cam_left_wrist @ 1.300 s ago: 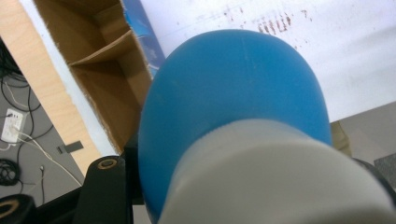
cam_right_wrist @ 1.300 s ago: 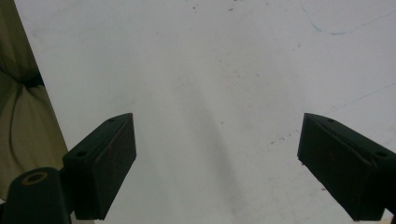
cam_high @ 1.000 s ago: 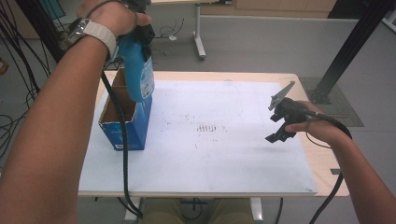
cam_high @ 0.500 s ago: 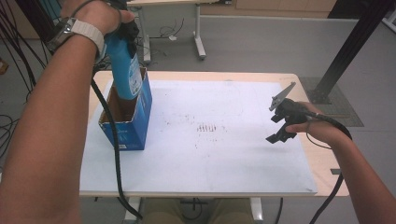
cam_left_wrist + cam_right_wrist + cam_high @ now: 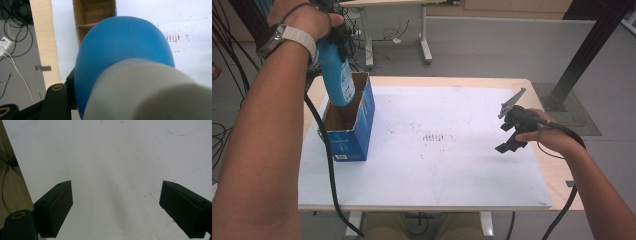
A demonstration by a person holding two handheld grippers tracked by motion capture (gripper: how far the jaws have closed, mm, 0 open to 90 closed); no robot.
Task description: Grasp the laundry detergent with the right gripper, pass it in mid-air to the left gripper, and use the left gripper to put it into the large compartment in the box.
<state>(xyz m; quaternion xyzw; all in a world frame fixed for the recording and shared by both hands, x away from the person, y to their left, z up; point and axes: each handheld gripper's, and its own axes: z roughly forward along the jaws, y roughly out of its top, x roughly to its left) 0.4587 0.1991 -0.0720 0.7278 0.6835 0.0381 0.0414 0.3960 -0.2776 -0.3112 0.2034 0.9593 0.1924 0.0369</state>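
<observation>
A blue bottle (image 5: 337, 75) with a pale label hangs upright over the open top of a blue cardboard box (image 5: 362, 117) at the table's left. My left gripper (image 5: 338, 36) is shut on the bottle's upper part, under the hand with the wristwatch. In the left gripper view the bottle's blue shoulder (image 5: 125, 50) and grey cap loom close, with the brown inside of the box (image 5: 95, 15) beyond them. My right gripper (image 5: 505, 136) hovers over the right side of the white sheet (image 5: 437, 170). Its jaws stand wide apart with nothing between them, as the right gripper (image 5: 115, 207) view shows.
The white sheet covers most of the wooden table (image 5: 557, 170) and bears faint reddish marks (image 5: 436, 137) near its middle. Cables (image 5: 327, 165) trail from both grippers over the front edge. Desk legs (image 5: 426, 47) and a black post (image 5: 582, 55) stand on the floor behind.
My left hand has carried the bottle leftward and slightly down, from above the box's right wall to over its opening. The right gripper has stayed where it was.
</observation>
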